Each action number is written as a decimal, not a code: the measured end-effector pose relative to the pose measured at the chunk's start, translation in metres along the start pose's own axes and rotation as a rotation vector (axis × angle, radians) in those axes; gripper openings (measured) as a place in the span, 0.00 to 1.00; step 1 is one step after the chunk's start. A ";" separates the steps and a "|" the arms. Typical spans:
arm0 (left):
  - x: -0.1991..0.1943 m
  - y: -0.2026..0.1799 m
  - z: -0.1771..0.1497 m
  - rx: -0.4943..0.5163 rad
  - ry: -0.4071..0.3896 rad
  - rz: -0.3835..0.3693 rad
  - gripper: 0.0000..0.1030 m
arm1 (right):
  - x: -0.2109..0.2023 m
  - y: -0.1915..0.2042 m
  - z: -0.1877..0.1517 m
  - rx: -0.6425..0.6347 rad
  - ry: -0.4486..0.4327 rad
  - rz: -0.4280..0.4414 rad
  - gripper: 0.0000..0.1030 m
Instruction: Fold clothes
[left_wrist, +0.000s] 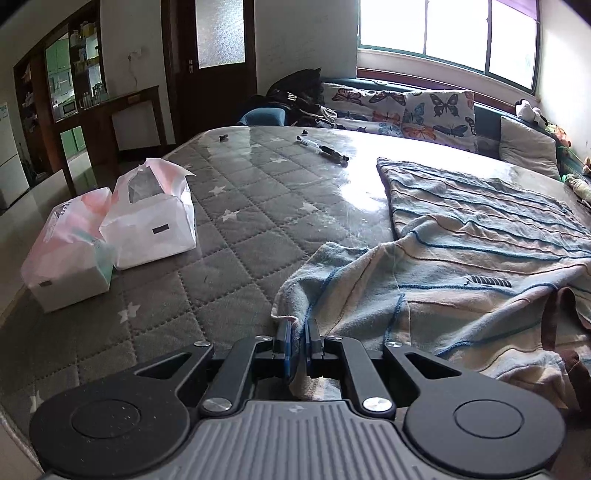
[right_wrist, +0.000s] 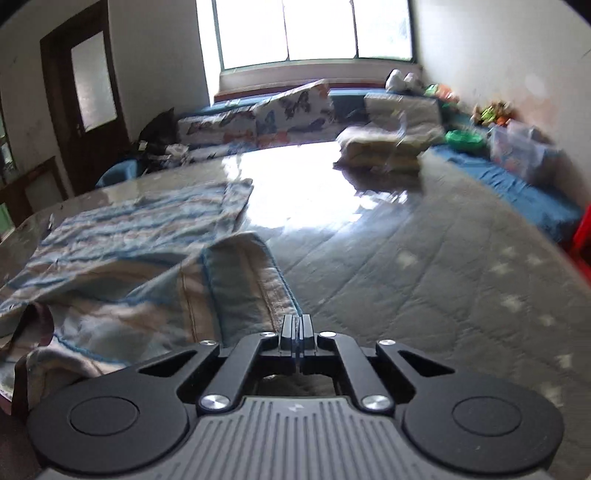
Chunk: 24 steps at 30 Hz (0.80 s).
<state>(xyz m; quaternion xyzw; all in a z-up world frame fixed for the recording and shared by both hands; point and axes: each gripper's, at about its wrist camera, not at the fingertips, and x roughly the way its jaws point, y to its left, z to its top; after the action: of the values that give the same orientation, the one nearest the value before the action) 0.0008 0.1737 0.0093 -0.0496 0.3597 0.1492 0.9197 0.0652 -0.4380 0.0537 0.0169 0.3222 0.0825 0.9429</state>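
Note:
A pale striped garment (left_wrist: 461, 236) with thin blue lines lies spread on the grey quilted, star-patterned table top (left_wrist: 240, 221); its near part is rumpled and raised. My left gripper (left_wrist: 297, 326) is shut on the garment's near left edge, with cloth pinched between the blue pads. In the right wrist view the same garment (right_wrist: 129, 229) lies to the left, and a folded-over sleeve or edge runs down to my right gripper (right_wrist: 297, 321), whose fingers are shut on its tip. That view is motion-blurred.
Two plastic-wrapped tissue packs (left_wrist: 147, 225) (left_wrist: 70, 251) stand at the table's left edge. A pen (left_wrist: 325, 149) and a small black piece (left_wrist: 222, 137) lie at the far side. Butterfly cushions (left_wrist: 406, 110) line the window bench. A folded pile (right_wrist: 380, 147) sits far right.

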 end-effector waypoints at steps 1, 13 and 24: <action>-0.001 -0.001 0.000 0.002 0.001 0.001 0.08 | -0.007 -0.002 0.001 -0.005 -0.012 -0.012 0.01; 0.001 0.009 0.002 0.020 0.011 0.018 0.22 | 0.003 -0.012 -0.013 -0.028 0.107 -0.095 0.02; -0.039 -0.002 0.010 0.069 -0.083 -0.043 0.22 | -0.012 0.011 0.014 -0.174 0.084 0.003 0.06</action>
<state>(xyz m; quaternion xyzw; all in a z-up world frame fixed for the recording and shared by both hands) -0.0192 0.1650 0.0431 -0.0195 0.3248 0.1186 0.9381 0.0625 -0.4284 0.0733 -0.0681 0.3528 0.1124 0.9264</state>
